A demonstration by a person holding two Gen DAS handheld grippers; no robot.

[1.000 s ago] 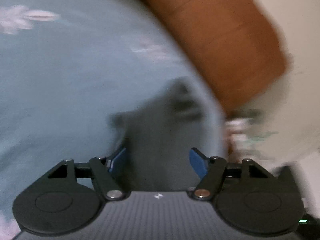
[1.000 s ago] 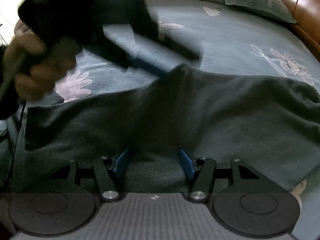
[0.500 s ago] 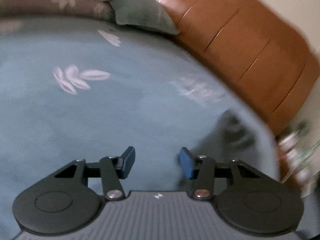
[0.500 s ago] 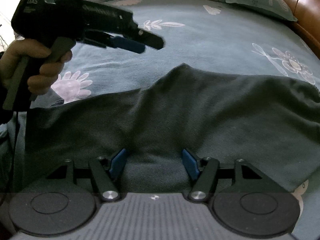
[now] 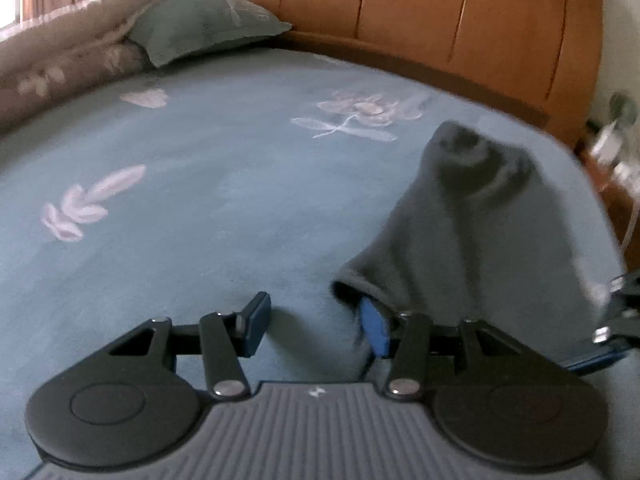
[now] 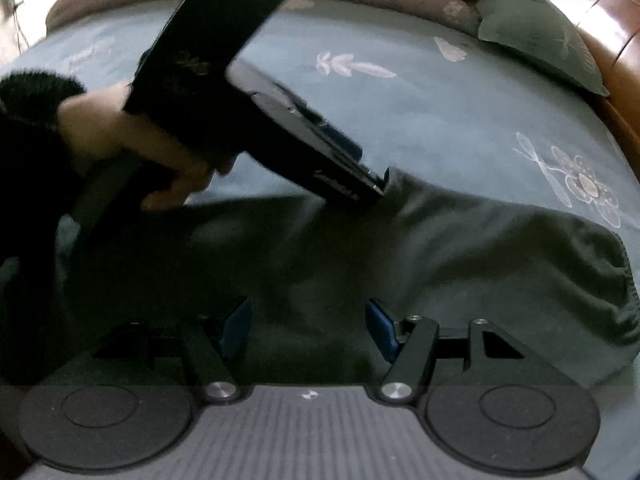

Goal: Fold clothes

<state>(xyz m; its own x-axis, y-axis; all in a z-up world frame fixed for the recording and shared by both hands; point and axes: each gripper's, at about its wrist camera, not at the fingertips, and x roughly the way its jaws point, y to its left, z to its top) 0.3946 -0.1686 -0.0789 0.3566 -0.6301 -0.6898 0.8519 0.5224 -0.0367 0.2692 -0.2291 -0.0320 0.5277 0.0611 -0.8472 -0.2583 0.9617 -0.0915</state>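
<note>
Bed w/ blue-green flowered sheet [image 5: 200,240] fills both views. A brown padded headboard [image 5: 440,20] curves along its far edge. A folded beige quilt [image 5: 60,52] and a grey-green pillow [image 5: 200,24] sit at the far corner.

A dark grey garment [image 6: 440,260] lies spread along the near edge of the bed. It is mostly flat, w/ one point of its far edge pulled up into a small peak. Its end toward the headboard side looks gathered, maybe elastic.

A person's hand [image 6: 132,148] in a dark sleeve [image 6: 32,128] holds my left gripper [image 5: 312,320], its tip right at that peak. Its jaws stand spread and have just been opening. The garment's edge drapes over one finger, w/ bare sheet between the jaws, so nothing is pinched.

My right gripper [image 6: 308,324] hangs over the garment's near part. Its jaws are spread, w/ cloth below and between them but no pinch I can make out.

Handling, my guess: fleecy knit, soft, light and limp, not slippery or fragile. It'll sag and bunch if lifted by one point. I'd grab an edge or corner w/ each claw, approx. matching spots, and pinch through both layers.
</note>
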